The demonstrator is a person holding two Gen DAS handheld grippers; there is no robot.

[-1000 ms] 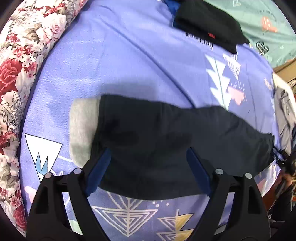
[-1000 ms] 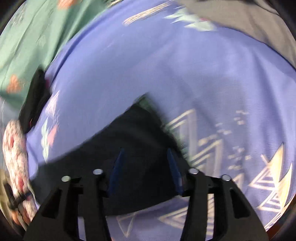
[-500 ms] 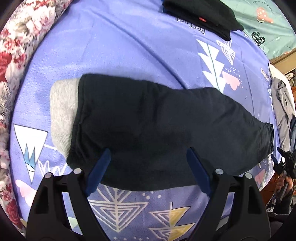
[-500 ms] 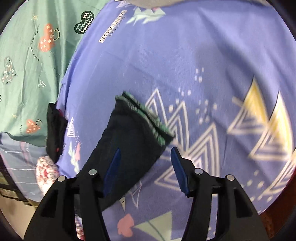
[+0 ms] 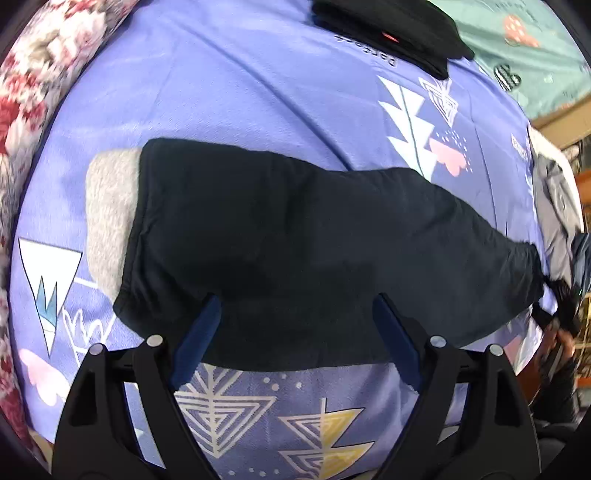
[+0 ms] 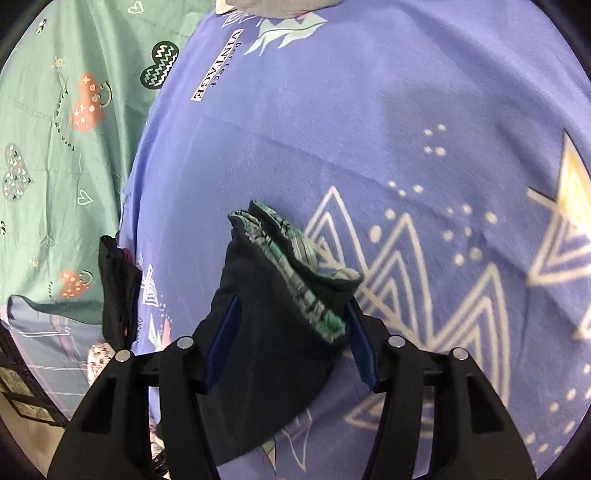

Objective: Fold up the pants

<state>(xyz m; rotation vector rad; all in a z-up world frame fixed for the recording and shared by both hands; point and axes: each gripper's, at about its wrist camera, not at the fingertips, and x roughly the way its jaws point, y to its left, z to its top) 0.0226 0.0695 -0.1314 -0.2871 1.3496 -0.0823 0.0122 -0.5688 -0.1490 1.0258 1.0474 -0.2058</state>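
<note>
Black pants lie stretched across the purple patterned sheet, with a grey lining showing at their left end. My left gripper hangs open above the pants' near edge, touching nothing. In the right wrist view the pants' other end, with its green plaid lining turned out, sits bunched between the fingers of my right gripper. Those jaws are closing around the cloth, and I see no firm pinch.
A folded black garment lies at the sheet's far edge, seen also as the garment in the right wrist view. A floral quilt borders the left. A green sheet lies beyond. Grey clothing lies at the right edge.
The right gripper rolled and dropped toward the pants' plaid-lined end, which now fills the gap between its fingers. The left gripper shifted slightly along the pants and stayed open.
</note>
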